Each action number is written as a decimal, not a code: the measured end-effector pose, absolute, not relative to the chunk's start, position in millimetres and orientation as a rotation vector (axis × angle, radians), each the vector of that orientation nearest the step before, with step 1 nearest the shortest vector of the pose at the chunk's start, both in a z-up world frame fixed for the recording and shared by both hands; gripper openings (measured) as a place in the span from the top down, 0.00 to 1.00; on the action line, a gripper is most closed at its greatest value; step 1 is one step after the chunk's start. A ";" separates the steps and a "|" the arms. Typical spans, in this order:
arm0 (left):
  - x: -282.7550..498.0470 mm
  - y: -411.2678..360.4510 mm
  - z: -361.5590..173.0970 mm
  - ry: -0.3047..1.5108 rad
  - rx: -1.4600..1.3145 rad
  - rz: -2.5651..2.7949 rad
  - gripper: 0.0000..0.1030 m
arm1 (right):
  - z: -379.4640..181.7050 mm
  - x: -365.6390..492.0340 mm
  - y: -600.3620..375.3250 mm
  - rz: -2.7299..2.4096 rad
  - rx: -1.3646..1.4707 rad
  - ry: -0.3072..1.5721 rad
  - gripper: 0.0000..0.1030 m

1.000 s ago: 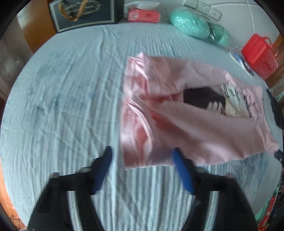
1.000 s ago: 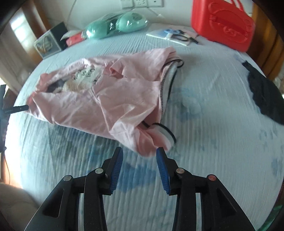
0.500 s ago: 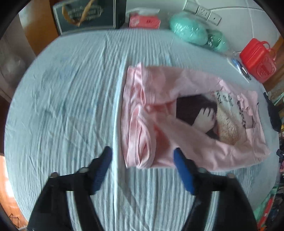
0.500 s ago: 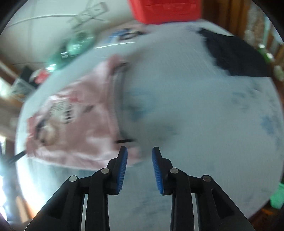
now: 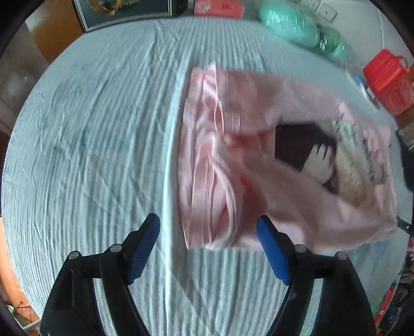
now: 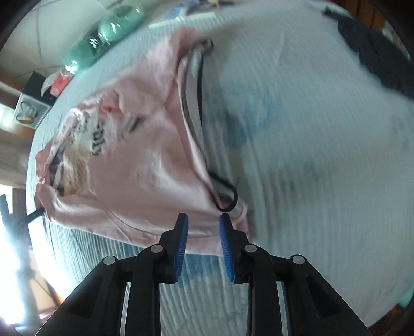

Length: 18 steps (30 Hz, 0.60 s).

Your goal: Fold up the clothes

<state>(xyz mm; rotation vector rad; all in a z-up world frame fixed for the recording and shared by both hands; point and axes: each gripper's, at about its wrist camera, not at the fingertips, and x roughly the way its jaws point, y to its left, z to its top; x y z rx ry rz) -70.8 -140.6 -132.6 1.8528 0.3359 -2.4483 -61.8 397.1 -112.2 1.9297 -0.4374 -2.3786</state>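
A pink printed T-shirt (image 5: 258, 160) lies crumpled on the light blue bedsheet (image 5: 98, 134), its hem end bunched towards my left gripper. My left gripper (image 5: 208, 232) is wide open and empty, its blue pads either side of the shirt's near corner. In the right wrist view the shirt (image 6: 145, 165) shows its black-and-white collar (image 6: 194, 103) and sleeve cuff (image 6: 229, 199). My right gripper (image 6: 203, 224) is open with a narrow gap, its fingertips over the shirt's near edge by the cuff, holding nothing.
A red plastic case (image 5: 385, 80), mint green bundles (image 5: 292, 25), a pink packet (image 5: 220, 6) and a dark box (image 5: 124, 10) sit along the far side. A dark garment (image 6: 375, 54) lies at the sheet's far right.
My right gripper swung and came in over the shirt's near edge by the cuff, jaws slightly wider. The left gripper stayed open by the shirt's hem corner; the view shifted a little.
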 end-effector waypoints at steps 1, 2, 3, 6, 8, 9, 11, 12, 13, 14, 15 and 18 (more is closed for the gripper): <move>-83.2 -146.3 -122.2 0.370 1.827 -2.470 0.25 | -102.1 -68.2 397.1 -2.398 1.905 -0.405 0.60; -98.2 -150.4 -116.4 0.396 1.825 -2.474 0.25 | -93.8 -81.7 398.5 -2.411 1.889 -0.404 0.59; -113.3 -153.9 -112.3 0.419 1.832 -2.473 0.25 | -85.8 -96.2 400.1 -2.424 1.874 -0.406 0.59; -158.5 -156.5 -116.2 0.420 1.909 -2.423 0.25 | -72.2 -143.0 404.3 -2.443 1.872 -0.468 0.59; -193.2 -155.7 -128.6 0.412 1.992 -2.359 0.25 | -72.2 -182.6 406.4 -2.440 1.901 -0.517 0.59; -205.2 -154.2 -132.7 0.407 2.024 -2.339 0.25 | -72.6 -198.7 406.4 -2.435 1.913 -0.534 0.59; -222.8 -151.0 -144.1 0.380 2.078 -2.295 0.25 | -80.4 -234.7 405.3 -2.414 1.950 -0.569 0.59; -230.1 -149.1 -150.1 0.357 2.101 -2.270 0.25 | -85.2 -248.6 404.2 -2.407 1.970 -0.574 0.58; -235.3 -146.8 -154.6 0.331 2.120 -2.257 0.25 | -90.7 -261.8 403.0 -2.398 1.995 -0.578 0.55; -239.2 -144.5 -158.2 0.305 2.135 -2.251 0.25 | -97.2 -275.1 401.0 -2.379 2.026 -0.598 0.50; -242.9 -142.1 -161.5 0.279 2.149 -2.245 0.25 | -103.1 -284.6 400.7 -2.360 2.044 -0.619 0.40; -250.9 -137.2 -166.2 0.235 2.152 -2.237 0.25 | -117.7 -309.5 397.5 -2.343 2.095 -0.626 0.35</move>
